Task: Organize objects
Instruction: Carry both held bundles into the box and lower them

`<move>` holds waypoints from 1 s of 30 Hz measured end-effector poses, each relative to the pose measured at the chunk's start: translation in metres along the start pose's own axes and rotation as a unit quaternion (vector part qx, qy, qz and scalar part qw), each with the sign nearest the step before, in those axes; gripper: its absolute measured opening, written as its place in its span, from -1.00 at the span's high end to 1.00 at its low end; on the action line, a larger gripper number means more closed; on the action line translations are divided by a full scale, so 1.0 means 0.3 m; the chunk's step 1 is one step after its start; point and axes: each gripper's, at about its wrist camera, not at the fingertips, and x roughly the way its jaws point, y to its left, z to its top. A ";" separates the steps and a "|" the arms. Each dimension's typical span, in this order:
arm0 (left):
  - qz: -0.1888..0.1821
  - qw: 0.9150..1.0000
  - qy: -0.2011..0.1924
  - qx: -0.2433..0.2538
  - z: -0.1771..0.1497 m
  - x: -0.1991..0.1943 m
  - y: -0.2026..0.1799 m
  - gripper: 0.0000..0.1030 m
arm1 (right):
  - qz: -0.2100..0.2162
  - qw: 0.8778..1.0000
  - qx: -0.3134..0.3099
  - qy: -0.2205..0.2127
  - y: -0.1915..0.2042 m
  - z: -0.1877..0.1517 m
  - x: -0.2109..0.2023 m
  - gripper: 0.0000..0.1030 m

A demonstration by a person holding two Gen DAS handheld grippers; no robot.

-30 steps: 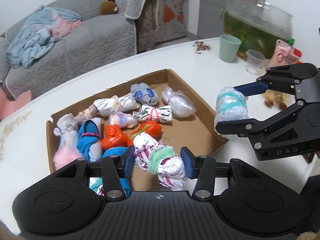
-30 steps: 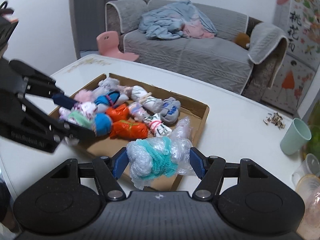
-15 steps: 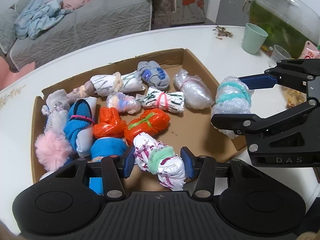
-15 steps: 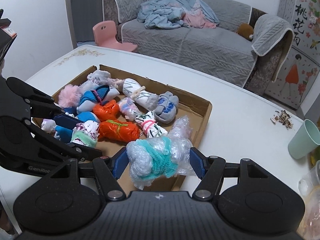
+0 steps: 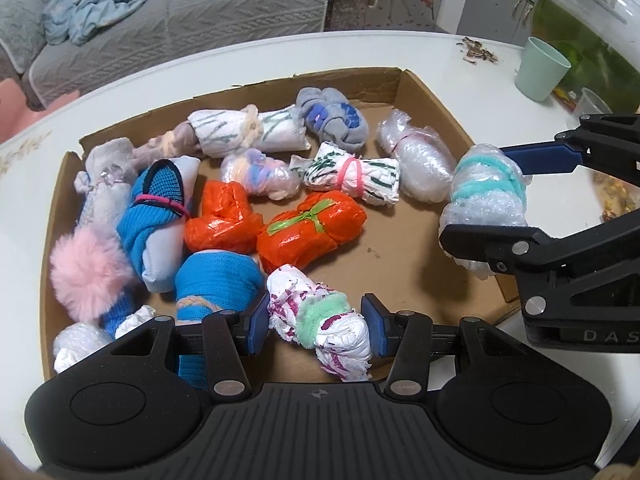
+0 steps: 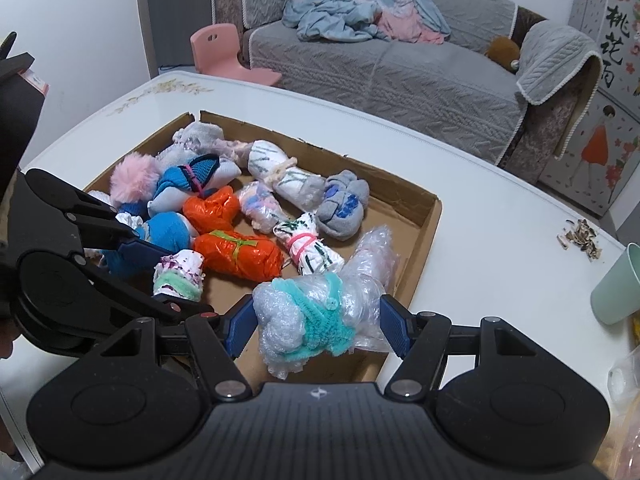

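A white surface (image 5: 360,52) fills the room's foreground, with a grey sofa (image 6: 400,72) beyond it carrying a heap of blue and pink cloth. On the surface lies a shallow cardboard tray (image 5: 424,92), open on top, holding many small wrapped bundles side by side. Among them are two orange plastic bundles (image 5: 312,228), one tied with a green band; a blue knitted bundle (image 5: 156,216) with a pink band; a pink fluffy pompom (image 5: 86,274) at the tray's left edge; a grey and blue sock roll (image 5: 334,118) near the far wall; and a clear bubble-wrap bundle (image 5: 420,164) toward the right.

The left claw (image 5: 318,324) pinches a white bundle with purple marks and a green band (image 5: 320,320), held over the tray's near edge, just beside a blue bundle. The right claw (image 6: 318,326) pinches a bubble-wrap bundle tied with teal yarn (image 6: 312,320), held over the tray's right-hand near corner. A mint green cup (image 5: 542,70) stands on the surface well apart from the tray, near a scatter of seed husks (image 6: 580,238).
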 end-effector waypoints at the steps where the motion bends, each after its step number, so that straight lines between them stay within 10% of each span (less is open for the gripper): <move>1: 0.000 1.000 0.000 -0.002 0.000 0.003 -0.001 -0.07 | 0.001 1.000 -0.001 0.002 0.000 0.000 0.004 -0.20; 14: 0.005 1.000 -0.006 0.014 -0.013 0.009 0.013 -0.07 | 0.001 0.999 -0.030 0.021 0.020 0.000 0.044 -0.20; 22: -0.057 0.977 -0.043 0.199 -0.035 0.007 -0.036 -0.07 | 0.047 0.997 -0.051 0.028 -0.008 -0.009 0.081 -0.21; 30: -0.081 0.971 -0.027 0.222 -0.030 0.038 -0.035 -0.07 | 0.084 0.989 -0.107 0.051 0.002 -0.017 0.127 -0.21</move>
